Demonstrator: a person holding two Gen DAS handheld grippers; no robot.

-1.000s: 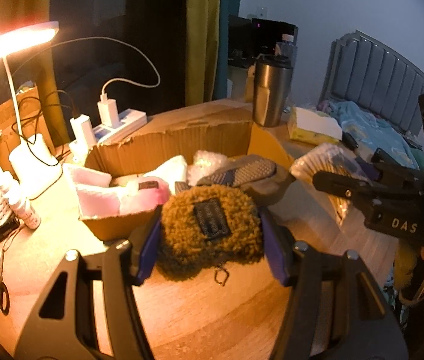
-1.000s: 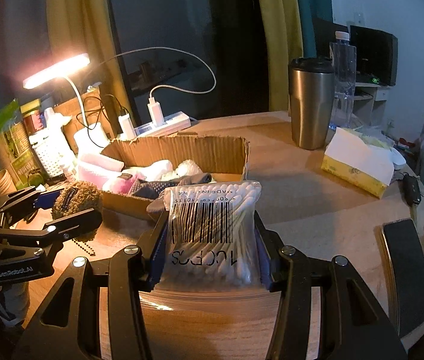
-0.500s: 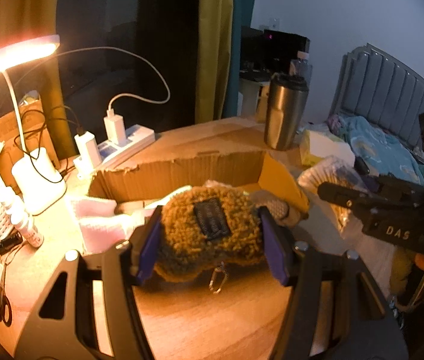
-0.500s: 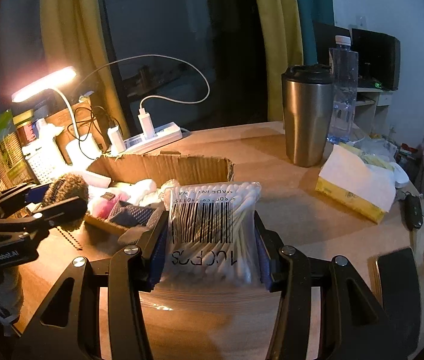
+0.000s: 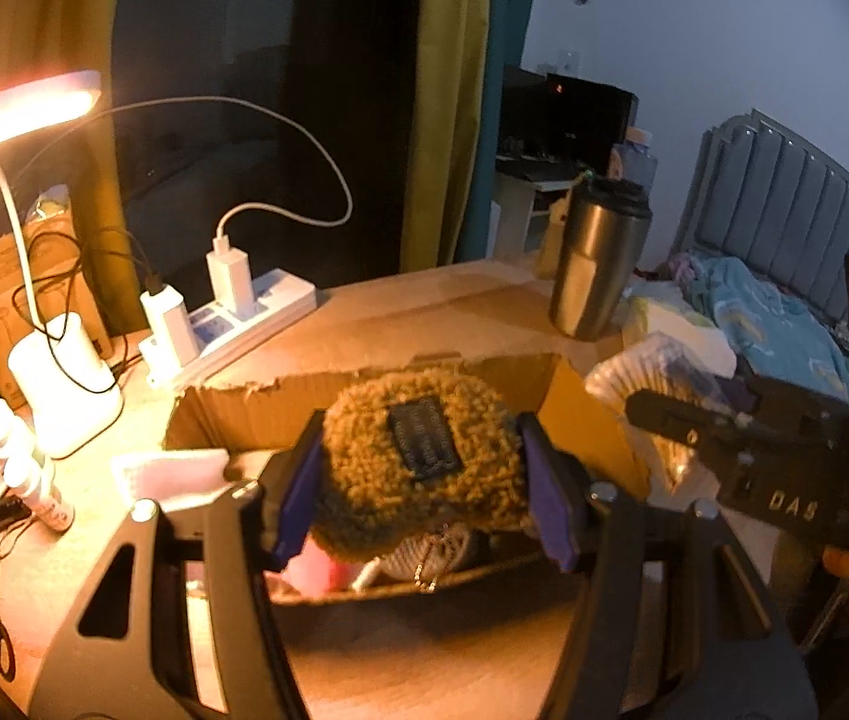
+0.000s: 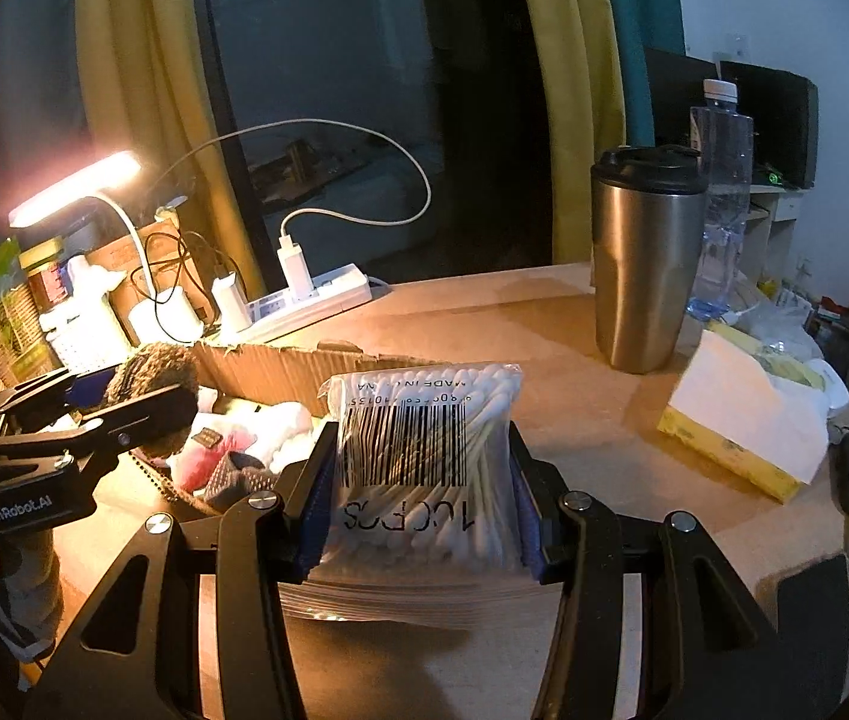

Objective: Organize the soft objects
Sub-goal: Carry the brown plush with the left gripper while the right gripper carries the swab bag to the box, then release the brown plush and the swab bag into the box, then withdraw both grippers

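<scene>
Over the box (image 5: 256, 414), left gripper (image 5: 424, 480) jaws pinch a fuzzy pouch (image 5: 418, 468). Right gripper (image 6: 421, 498) jaws pinch a swab bag (image 6: 424, 462), barcode, "MADE IN" legible. Gripper bodies read "GenRobot.AI" and "DAS".

both wrist views look down along their tongs, sharing the cardboard box (image 5: 256, 414).

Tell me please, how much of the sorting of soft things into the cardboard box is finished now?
Done: the cardboard box already holds several soft items, pink and white. In hand: the left hand-held gripper grips a fuzzy brown pouch above the box, and the right hand-held gripper grips a bag of cotton swabs near its edge. Left: releasing both into the box.
</scene>
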